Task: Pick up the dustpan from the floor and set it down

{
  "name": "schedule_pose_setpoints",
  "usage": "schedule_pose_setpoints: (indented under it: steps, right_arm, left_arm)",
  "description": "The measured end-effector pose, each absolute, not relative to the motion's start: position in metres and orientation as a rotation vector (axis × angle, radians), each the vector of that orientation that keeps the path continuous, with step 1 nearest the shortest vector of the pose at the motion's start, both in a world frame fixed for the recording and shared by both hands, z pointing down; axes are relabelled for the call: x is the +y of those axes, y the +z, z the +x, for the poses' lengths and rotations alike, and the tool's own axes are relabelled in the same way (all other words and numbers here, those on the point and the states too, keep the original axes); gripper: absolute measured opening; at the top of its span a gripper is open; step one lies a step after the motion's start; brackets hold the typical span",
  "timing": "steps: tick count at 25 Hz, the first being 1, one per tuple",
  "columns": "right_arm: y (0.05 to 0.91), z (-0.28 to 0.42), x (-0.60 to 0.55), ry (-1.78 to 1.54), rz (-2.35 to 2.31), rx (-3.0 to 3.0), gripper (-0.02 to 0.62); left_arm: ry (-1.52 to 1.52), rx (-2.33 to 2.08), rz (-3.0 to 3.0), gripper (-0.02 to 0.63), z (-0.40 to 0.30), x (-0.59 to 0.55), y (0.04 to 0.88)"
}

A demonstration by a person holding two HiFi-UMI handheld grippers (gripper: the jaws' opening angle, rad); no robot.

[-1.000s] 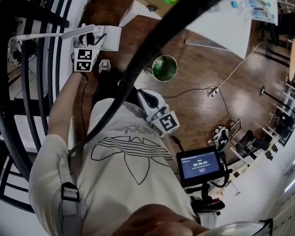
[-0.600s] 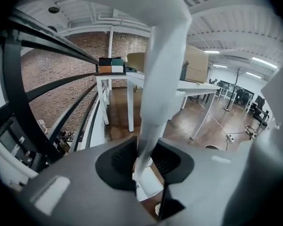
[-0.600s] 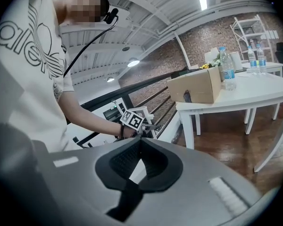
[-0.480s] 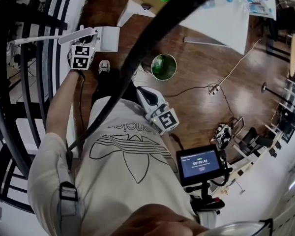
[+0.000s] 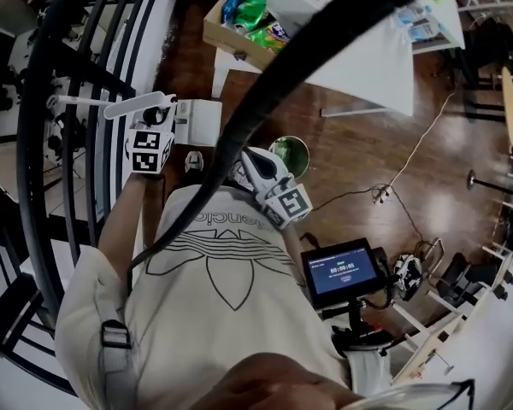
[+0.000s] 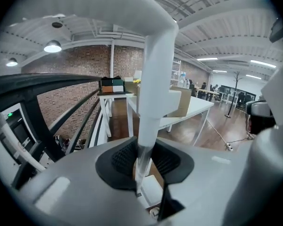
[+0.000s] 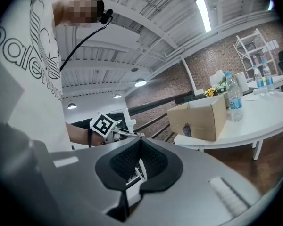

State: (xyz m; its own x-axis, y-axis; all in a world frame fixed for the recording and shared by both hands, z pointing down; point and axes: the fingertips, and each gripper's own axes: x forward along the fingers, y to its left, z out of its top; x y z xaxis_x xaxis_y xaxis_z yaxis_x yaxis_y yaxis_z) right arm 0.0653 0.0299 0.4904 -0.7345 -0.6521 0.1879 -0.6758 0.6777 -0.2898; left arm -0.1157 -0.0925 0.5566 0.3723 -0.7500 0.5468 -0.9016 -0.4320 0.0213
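The white dustpan (image 5: pixel 197 121) hangs off the floor by its long white handle (image 5: pixel 138 104). My left gripper (image 5: pixel 159 116) is shut on that handle, its marker cube just below. In the left gripper view the handle (image 6: pixel 150 107) stands upright between the black pads (image 6: pixel 166 160), which press on it. My right gripper (image 5: pixel 244 164) is held in front of the person's chest, shut with nothing in it; its pads (image 7: pixel 153 163) meet at the tips. The right gripper view looks past them to the left gripper's marker cube (image 7: pixel 103 124).
A green bin (image 5: pixel 290 154) stands on the wooden floor beside the right gripper. A white table (image 5: pixel 368 49) with a cardboard box (image 5: pixel 255 20) of packets lies ahead. Black railing (image 5: pixel 77 126) runs along the left. A small screen (image 5: pixel 340 270) and a cable (image 5: pixel 385 190) are at the right.
The left gripper closed on the dustpan handle and rose, lifting the dustpan off the floor. The right gripper moved up towards the green bin.
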Motion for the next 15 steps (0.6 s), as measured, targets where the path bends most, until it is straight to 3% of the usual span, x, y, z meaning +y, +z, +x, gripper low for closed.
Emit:
schedule_pose_setpoints:
  steps: [15]
  right_arm:
    - [0.489, 0.066, 0.014, 0.522, 1.025, -2.88, 0.002]
  left_arm:
    - [0.639, -1.442, 2.328, 0.11, -0.095, -0.073, 0.525]
